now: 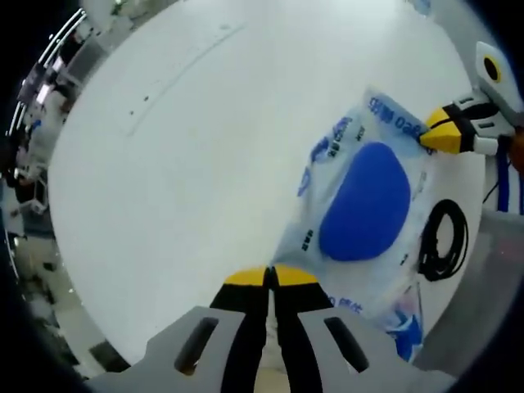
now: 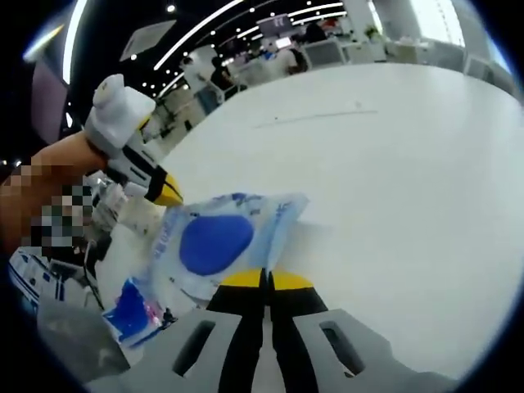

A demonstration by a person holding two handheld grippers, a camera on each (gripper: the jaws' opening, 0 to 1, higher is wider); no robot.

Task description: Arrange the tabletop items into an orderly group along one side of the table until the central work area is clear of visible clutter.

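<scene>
Hand-held grippers, left (image 1: pixel 270 277) and right (image 2: pixel 266 281), both pinching opposite edges of clear blue-printed pouch (image 1: pixel 360 205) on white surface (image 1: pixel 180 164).

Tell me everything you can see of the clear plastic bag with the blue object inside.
The plastic bag is clear and crinkled, with blue printed writing near its edges and a rounded solid-blue object inside. It lies mostly flat on the white table. The left hand-held gripper and the right hand-held gripper each pinch an opposite edge, jaws closed. A coiled black cable lies beside it.
</scene>
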